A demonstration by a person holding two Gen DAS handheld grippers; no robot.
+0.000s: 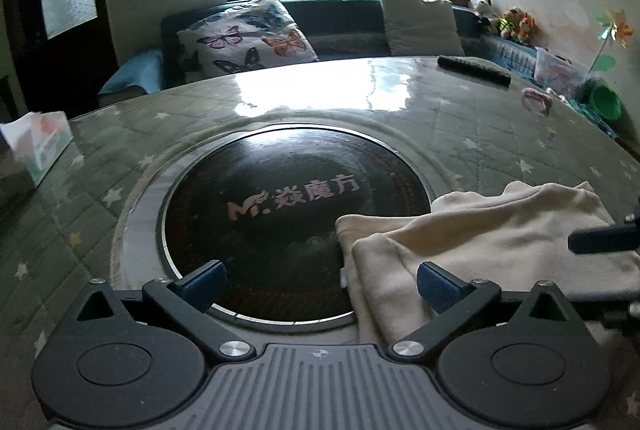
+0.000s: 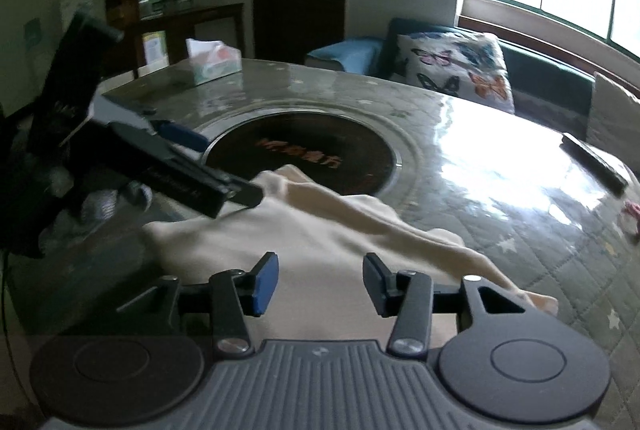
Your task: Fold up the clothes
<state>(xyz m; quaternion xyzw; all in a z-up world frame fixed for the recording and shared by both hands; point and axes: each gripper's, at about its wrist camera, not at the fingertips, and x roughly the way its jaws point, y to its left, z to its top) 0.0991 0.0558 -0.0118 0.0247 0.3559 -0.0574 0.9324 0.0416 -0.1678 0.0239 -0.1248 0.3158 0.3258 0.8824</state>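
Cream cotton is the stuff of the task: a garment (image 1: 472, 230) lies rumpled on the glass-topped table (image 1: 500, 134), its left part over the rim of the round black hob (image 1: 280, 214) sunk in the table's middle, the rest spread toward the near edge.

Left to right in the left wrist view: a tissue box (image 1: 38, 146) stands at the table's left edge, a white tissue sticking up out of its top. The left gripper (image 1: 320, 284) hangs above the hob's near rim, its blue-padded fingers (image 1: 202, 280) spread wide and holding nothing; the right-hand pad sits over the garment's folded edge, and contact cannot be told. Farther back lies a dark remote (image 1: 474, 69), then a pink hair tie (image 1: 536, 98) near the right edge. Beyond the rim stand a clear plastic tub (image 1: 558, 68), its pinkish contents too blurred to name, and a green bowl (image 1: 606, 102); what it holds is hidden.

From the right wrist view, the left gripper (image 2: 208, 166) reaches in from the left, one finger tip touching the garment's (image 2: 320, 230) raised far-left corner. The right gripper (image 2: 320, 280) hovers over the near part of the cloth, fingers (image 2: 266, 282) moderately apart and empty. Behind the table a butterfly cushion (image 2: 460, 66) leans on a dark sofa (image 2: 540, 66).
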